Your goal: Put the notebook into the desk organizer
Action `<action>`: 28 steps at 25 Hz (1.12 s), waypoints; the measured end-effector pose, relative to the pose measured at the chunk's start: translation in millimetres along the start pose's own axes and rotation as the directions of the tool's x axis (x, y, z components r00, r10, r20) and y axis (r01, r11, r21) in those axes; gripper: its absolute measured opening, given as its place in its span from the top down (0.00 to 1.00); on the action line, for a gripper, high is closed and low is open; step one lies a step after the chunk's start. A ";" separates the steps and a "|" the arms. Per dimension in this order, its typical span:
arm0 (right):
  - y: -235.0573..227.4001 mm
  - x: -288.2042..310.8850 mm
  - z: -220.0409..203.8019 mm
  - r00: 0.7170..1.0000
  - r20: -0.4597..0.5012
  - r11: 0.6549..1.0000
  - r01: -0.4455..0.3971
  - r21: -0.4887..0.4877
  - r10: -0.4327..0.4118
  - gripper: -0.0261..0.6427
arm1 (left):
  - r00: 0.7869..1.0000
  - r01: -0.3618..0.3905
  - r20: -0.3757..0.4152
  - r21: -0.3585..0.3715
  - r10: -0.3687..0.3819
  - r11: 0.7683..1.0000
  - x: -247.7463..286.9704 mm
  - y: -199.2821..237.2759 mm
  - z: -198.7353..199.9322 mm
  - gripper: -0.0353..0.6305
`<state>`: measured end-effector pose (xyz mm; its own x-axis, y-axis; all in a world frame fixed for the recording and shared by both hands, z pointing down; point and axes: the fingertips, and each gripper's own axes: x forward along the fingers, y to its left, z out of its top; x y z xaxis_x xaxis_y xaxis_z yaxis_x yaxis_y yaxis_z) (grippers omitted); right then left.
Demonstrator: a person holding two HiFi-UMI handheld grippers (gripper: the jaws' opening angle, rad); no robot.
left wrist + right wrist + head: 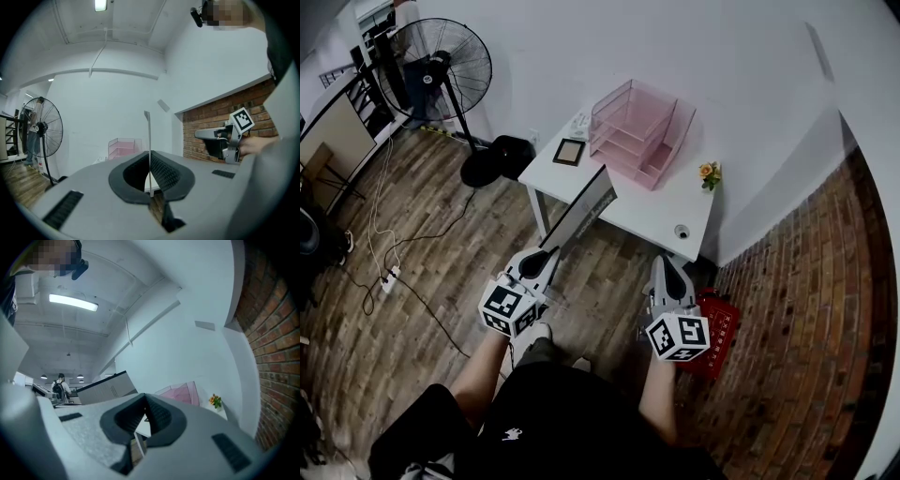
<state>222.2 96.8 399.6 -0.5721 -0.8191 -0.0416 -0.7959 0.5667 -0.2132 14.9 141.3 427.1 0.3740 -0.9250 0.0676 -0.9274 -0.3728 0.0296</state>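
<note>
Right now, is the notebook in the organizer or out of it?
Out. The left claw holds the notebook up in front of the table, well apart from the organizer on it.

The person wears black clothing (pixel 553 412) that fills the lower middle of the head view, with a small white logo (pixel 513 434) printed on it. The forearms are uncovered. The left gripper (pixel 542 255) and right gripper (pixel 667 261) have pale grey, tapering shells. Behind each sits a white marker cube (pixel 508 307) printed with black square patterns. In the gripper views the shells are smooth grey, with black ribbed pads (pixel 164 171) and black rectangular slots (pixel 63 208) set into the top.
</note>
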 end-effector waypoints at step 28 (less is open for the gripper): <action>-11.6 115.2 -12.6 0.992 -0.035 0.992 0.122 -0.008 -0.123 0.96 | 0.990 0.132 -0.045 -0.079 -0.136 0.988 101.7 102.6 -24.1 0.93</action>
<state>163.0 -3.0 409.5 -0.4768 -0.8788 0.0186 -0.8615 0.4630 -0.2084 -42.1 10.8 461.0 0.4966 -0.8613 0.1074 -0.8666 -0.4850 0.1174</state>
